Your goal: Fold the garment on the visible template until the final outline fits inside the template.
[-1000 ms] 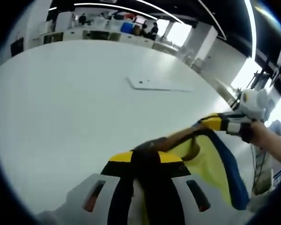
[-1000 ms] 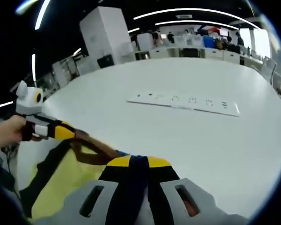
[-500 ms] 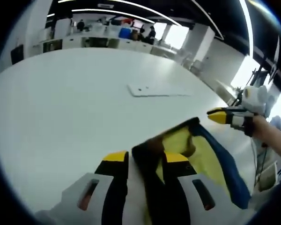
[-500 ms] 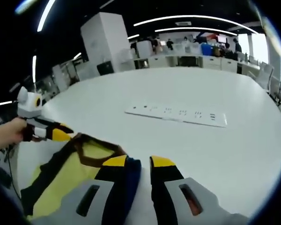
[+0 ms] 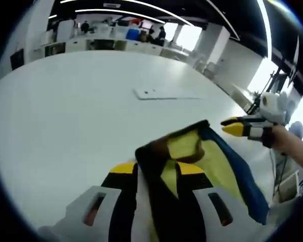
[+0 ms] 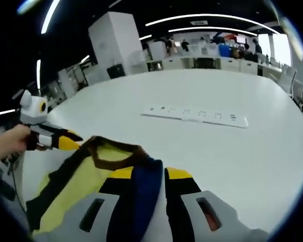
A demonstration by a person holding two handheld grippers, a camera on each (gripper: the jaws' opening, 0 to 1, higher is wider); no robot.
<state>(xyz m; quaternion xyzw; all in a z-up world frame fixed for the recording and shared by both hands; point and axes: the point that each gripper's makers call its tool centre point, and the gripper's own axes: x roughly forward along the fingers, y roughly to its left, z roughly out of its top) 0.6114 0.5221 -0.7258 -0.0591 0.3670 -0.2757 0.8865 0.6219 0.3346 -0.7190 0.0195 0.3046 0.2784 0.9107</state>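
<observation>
The yellow garment (image 5: pixel 212 161) with its dark blue edge lies on the white tabletop (image 5: pixel 65 116), low in both views, at about 5 o'clock in the left gripper view and at about 7 o'clock in the right gripper view (image 6: pixel 86 186). The left gripper (image 5: pixel 156 174) has its two yellow-tipped jaws spread apart, and the dark collar edge of the cloth runs up between them; it does not look pinched. In the right gripper view the left gripper (image 6: pixel 65 142) shows at 9 o'clock, just beside the collar, in a person's hand (image 6: pixel 7 143). The right gripper (image 6: pixel 149 176) is spread too, with the blue edge lying loose between its jaws. In the left gripper view it (image 5: pixel 237 126) sits at 3 o'clock, just past the top corner of the garment and apart from it. A flat white strip (image 6: pixel 197 115) with small marks lies farther off on the tabletop, around 12 o'clock. I cannot see any template outline under the cloth, so I cannot tell if the shape fits yet. The cloth looks bunched and lumpy near the collar, so I think the folding is partly done and more folds and some smoothing are left
</observation>
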